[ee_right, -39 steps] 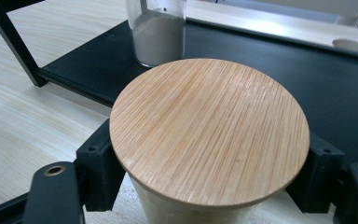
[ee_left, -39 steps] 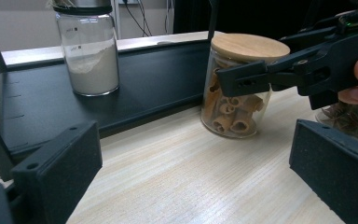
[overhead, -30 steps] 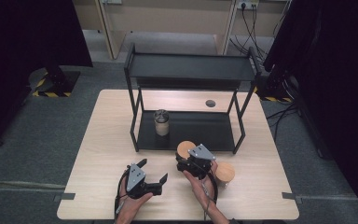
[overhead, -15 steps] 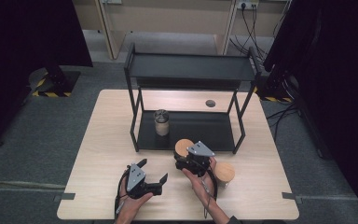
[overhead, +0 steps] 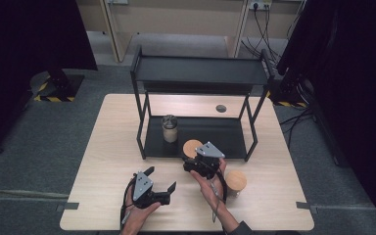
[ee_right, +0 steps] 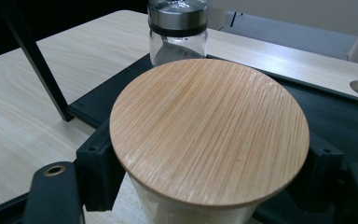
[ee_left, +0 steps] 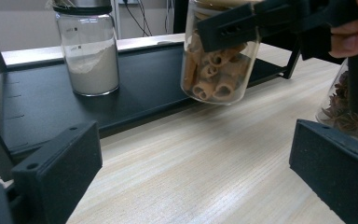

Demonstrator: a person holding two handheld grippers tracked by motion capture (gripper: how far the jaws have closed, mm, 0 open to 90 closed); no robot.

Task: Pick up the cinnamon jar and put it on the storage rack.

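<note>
- We see the right gripper with its jaws pinching a clear glass jar of tube-shaped pasta with a round bamboo lid, gripped by the neck just under the lid, one black jaw on each side in the right gripper view
- The jar hangs off the table, tilted, its base just above the front edge of the lower tray of the black metal two-tier shelf; in the left gripper view the pasta jar leans, with its foot towards the tray
- We judge the tray to lie straight ahead of the jaws and a little below, so the coming move turns on righting the jar's long axis and carrying it forward over the lip
- On that tray, to the left of the held jar and apart from it, stands a clear glass jar of white powder with a metal screw cap, upright; we see open tray to its right
- The left gripper rests low over the table near the person's side, its jaws spread wide with nothing between them
- A second bamboo-lidded glass jar holding star anise stands on the table just right of the right hand, nearer that hand than the left
</note>
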